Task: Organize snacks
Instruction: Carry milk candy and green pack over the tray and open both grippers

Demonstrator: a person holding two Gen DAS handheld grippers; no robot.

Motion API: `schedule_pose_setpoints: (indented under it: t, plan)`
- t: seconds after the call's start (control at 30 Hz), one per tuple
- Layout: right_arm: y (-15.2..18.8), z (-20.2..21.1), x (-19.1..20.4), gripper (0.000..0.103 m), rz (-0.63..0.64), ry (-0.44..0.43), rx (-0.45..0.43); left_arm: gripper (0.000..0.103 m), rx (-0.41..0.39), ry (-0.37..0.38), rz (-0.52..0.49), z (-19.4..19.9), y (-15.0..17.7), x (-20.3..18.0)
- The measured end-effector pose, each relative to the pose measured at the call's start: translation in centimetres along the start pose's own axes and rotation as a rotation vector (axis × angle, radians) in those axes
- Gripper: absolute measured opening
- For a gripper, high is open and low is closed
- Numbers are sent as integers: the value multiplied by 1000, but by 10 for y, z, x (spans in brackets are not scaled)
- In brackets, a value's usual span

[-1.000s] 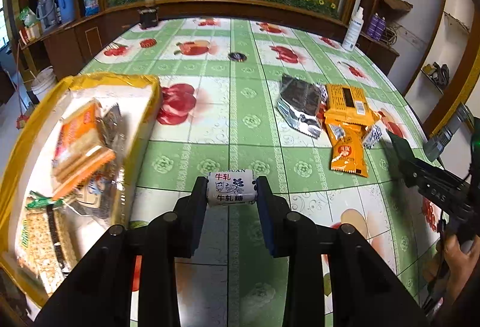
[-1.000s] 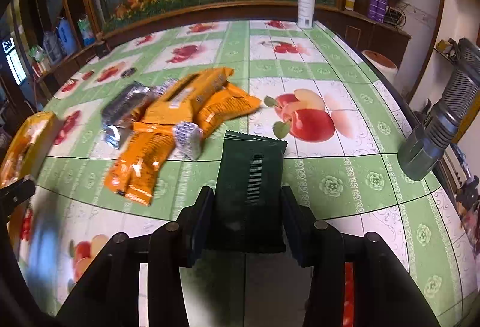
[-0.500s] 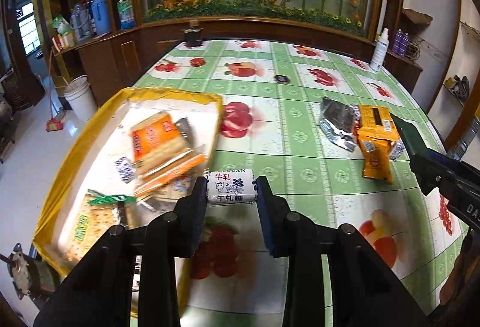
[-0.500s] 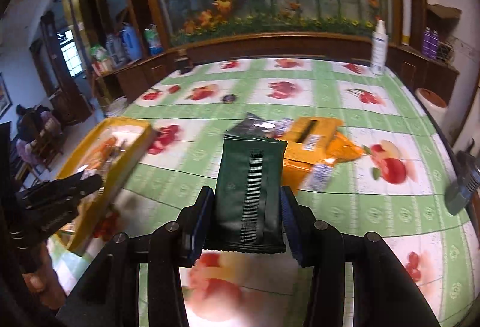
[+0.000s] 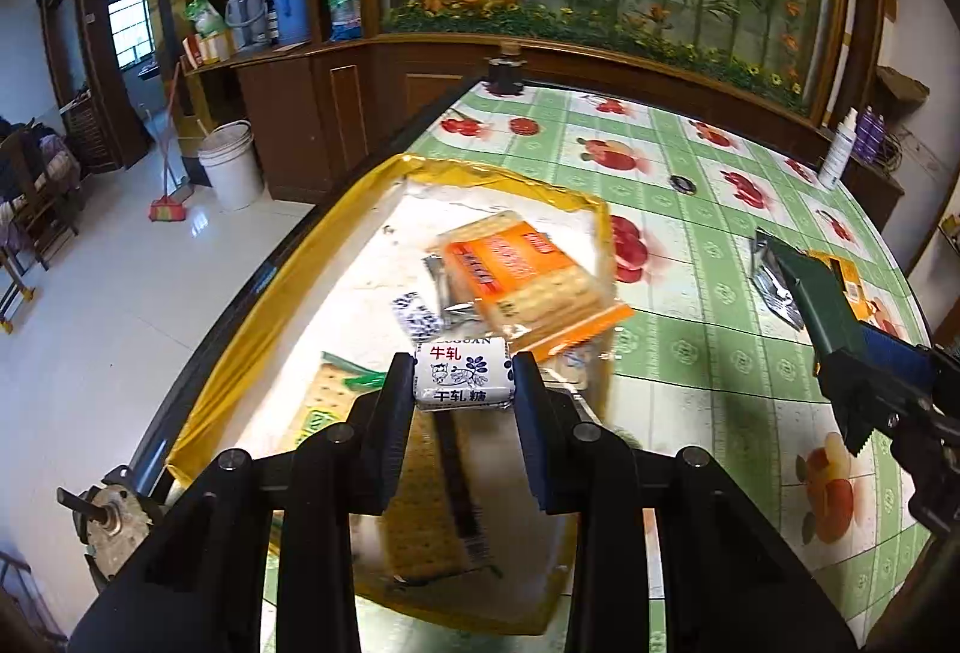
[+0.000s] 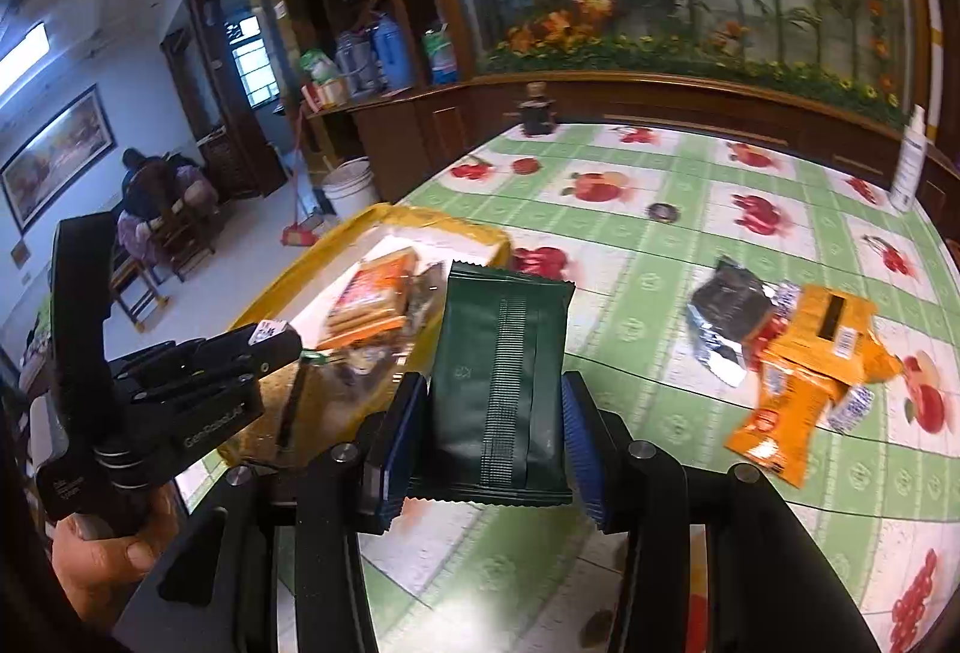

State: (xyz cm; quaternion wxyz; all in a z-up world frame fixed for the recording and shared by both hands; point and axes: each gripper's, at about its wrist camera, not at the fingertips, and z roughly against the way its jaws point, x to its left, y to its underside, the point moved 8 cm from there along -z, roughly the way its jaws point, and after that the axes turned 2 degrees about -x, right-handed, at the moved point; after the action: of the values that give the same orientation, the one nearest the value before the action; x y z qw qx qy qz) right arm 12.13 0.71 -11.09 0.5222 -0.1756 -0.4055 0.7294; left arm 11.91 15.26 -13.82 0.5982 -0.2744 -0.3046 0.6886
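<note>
Left wrist view: left gripper [image 5: 462,383] is clamping a white candy [image 5: 463,374] above the yellow tray [image 5: 252,335]; right gripper [image 6: 489,407] is gripping a green packet [image 6: 498,377] beside the tray's edge.

My left gripper [image 5: 462,389] is angled down, pads clamped on a small white candy [image 5: 463,374]. Right gripper [image 6: 489,407] is angled down too, clamped on a dark green packet [image 6: 498,383]. Hand [image 6: 96,557] wraps the left handle.
</note>
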Motion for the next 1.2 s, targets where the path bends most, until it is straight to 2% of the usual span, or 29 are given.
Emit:
schedule_pose_setpoints:
  t: [0.37,0.7,0.8,1.03,1.1,1.17,1.2]
  plan:
    - [7,-37,50,46,58,-83,69,30,42,-31,79,-15,13,47]
    - [4,-71,106,46,107,-221,122,30,72,-58,110,-28,14,68]
    - [8,-86,116,46,135,-215,138,30,87,-66,116,-33,15,74]
    - [6,-111,108,45,110,-200,160,31,105,-105,106,-37,16,80]
    - [3,-104,104,45,103,-199,143,33,108,-94,111,-37,16,80]
    - [0,-95,98,45,91,-196,123,49,110,-90,113,-36,16,78]
    - [-2,-88,93,45,83,-195,109,51,102,-92,113,-34,16,77]
